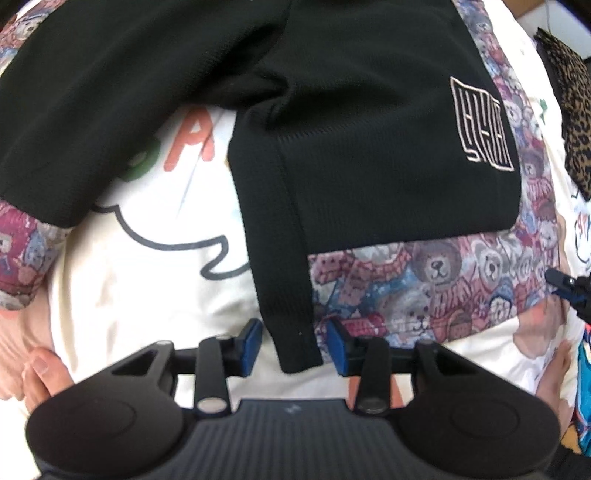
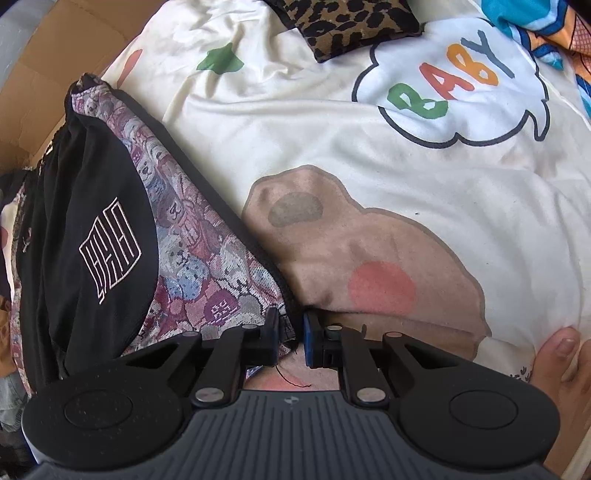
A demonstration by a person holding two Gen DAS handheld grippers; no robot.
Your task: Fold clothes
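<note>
A black garment point(image 1: 369, 166) with a teddy-bear patterned panel point(image 1: 443, 288) and a white outlined logo point(image 1: 482, 125) lies spread on a cream printed sheet point(image 1: 147, 295). My left gripper point(image 1: 295, 347) is open at the near edge, and a narrow black strip of the garment lies loose between its blue pads. In the right wrist view the same garment point(image 2: 92, 221) lies folded at the left. My right gripper point(image 2: 291, 336) is shut on its dark corner edge. The right gripper point(image 1: 567, 290) also shows at the garment's right corner in the left wrist view.
The sheet carries a "BABY" cloud print point(image 2: 443, 85) and a brown cartoon face point(image 2: 369, 258). A leopard-print cloth point(image 2: 351, 26) lies at the far edge, a blue-orange fabric point(image 2: 535, 22) at the far right. Cardboard point(image 2: 55, 55) is at far left. A person's toe point(image 2: 561, 354) rests near right.
</note>
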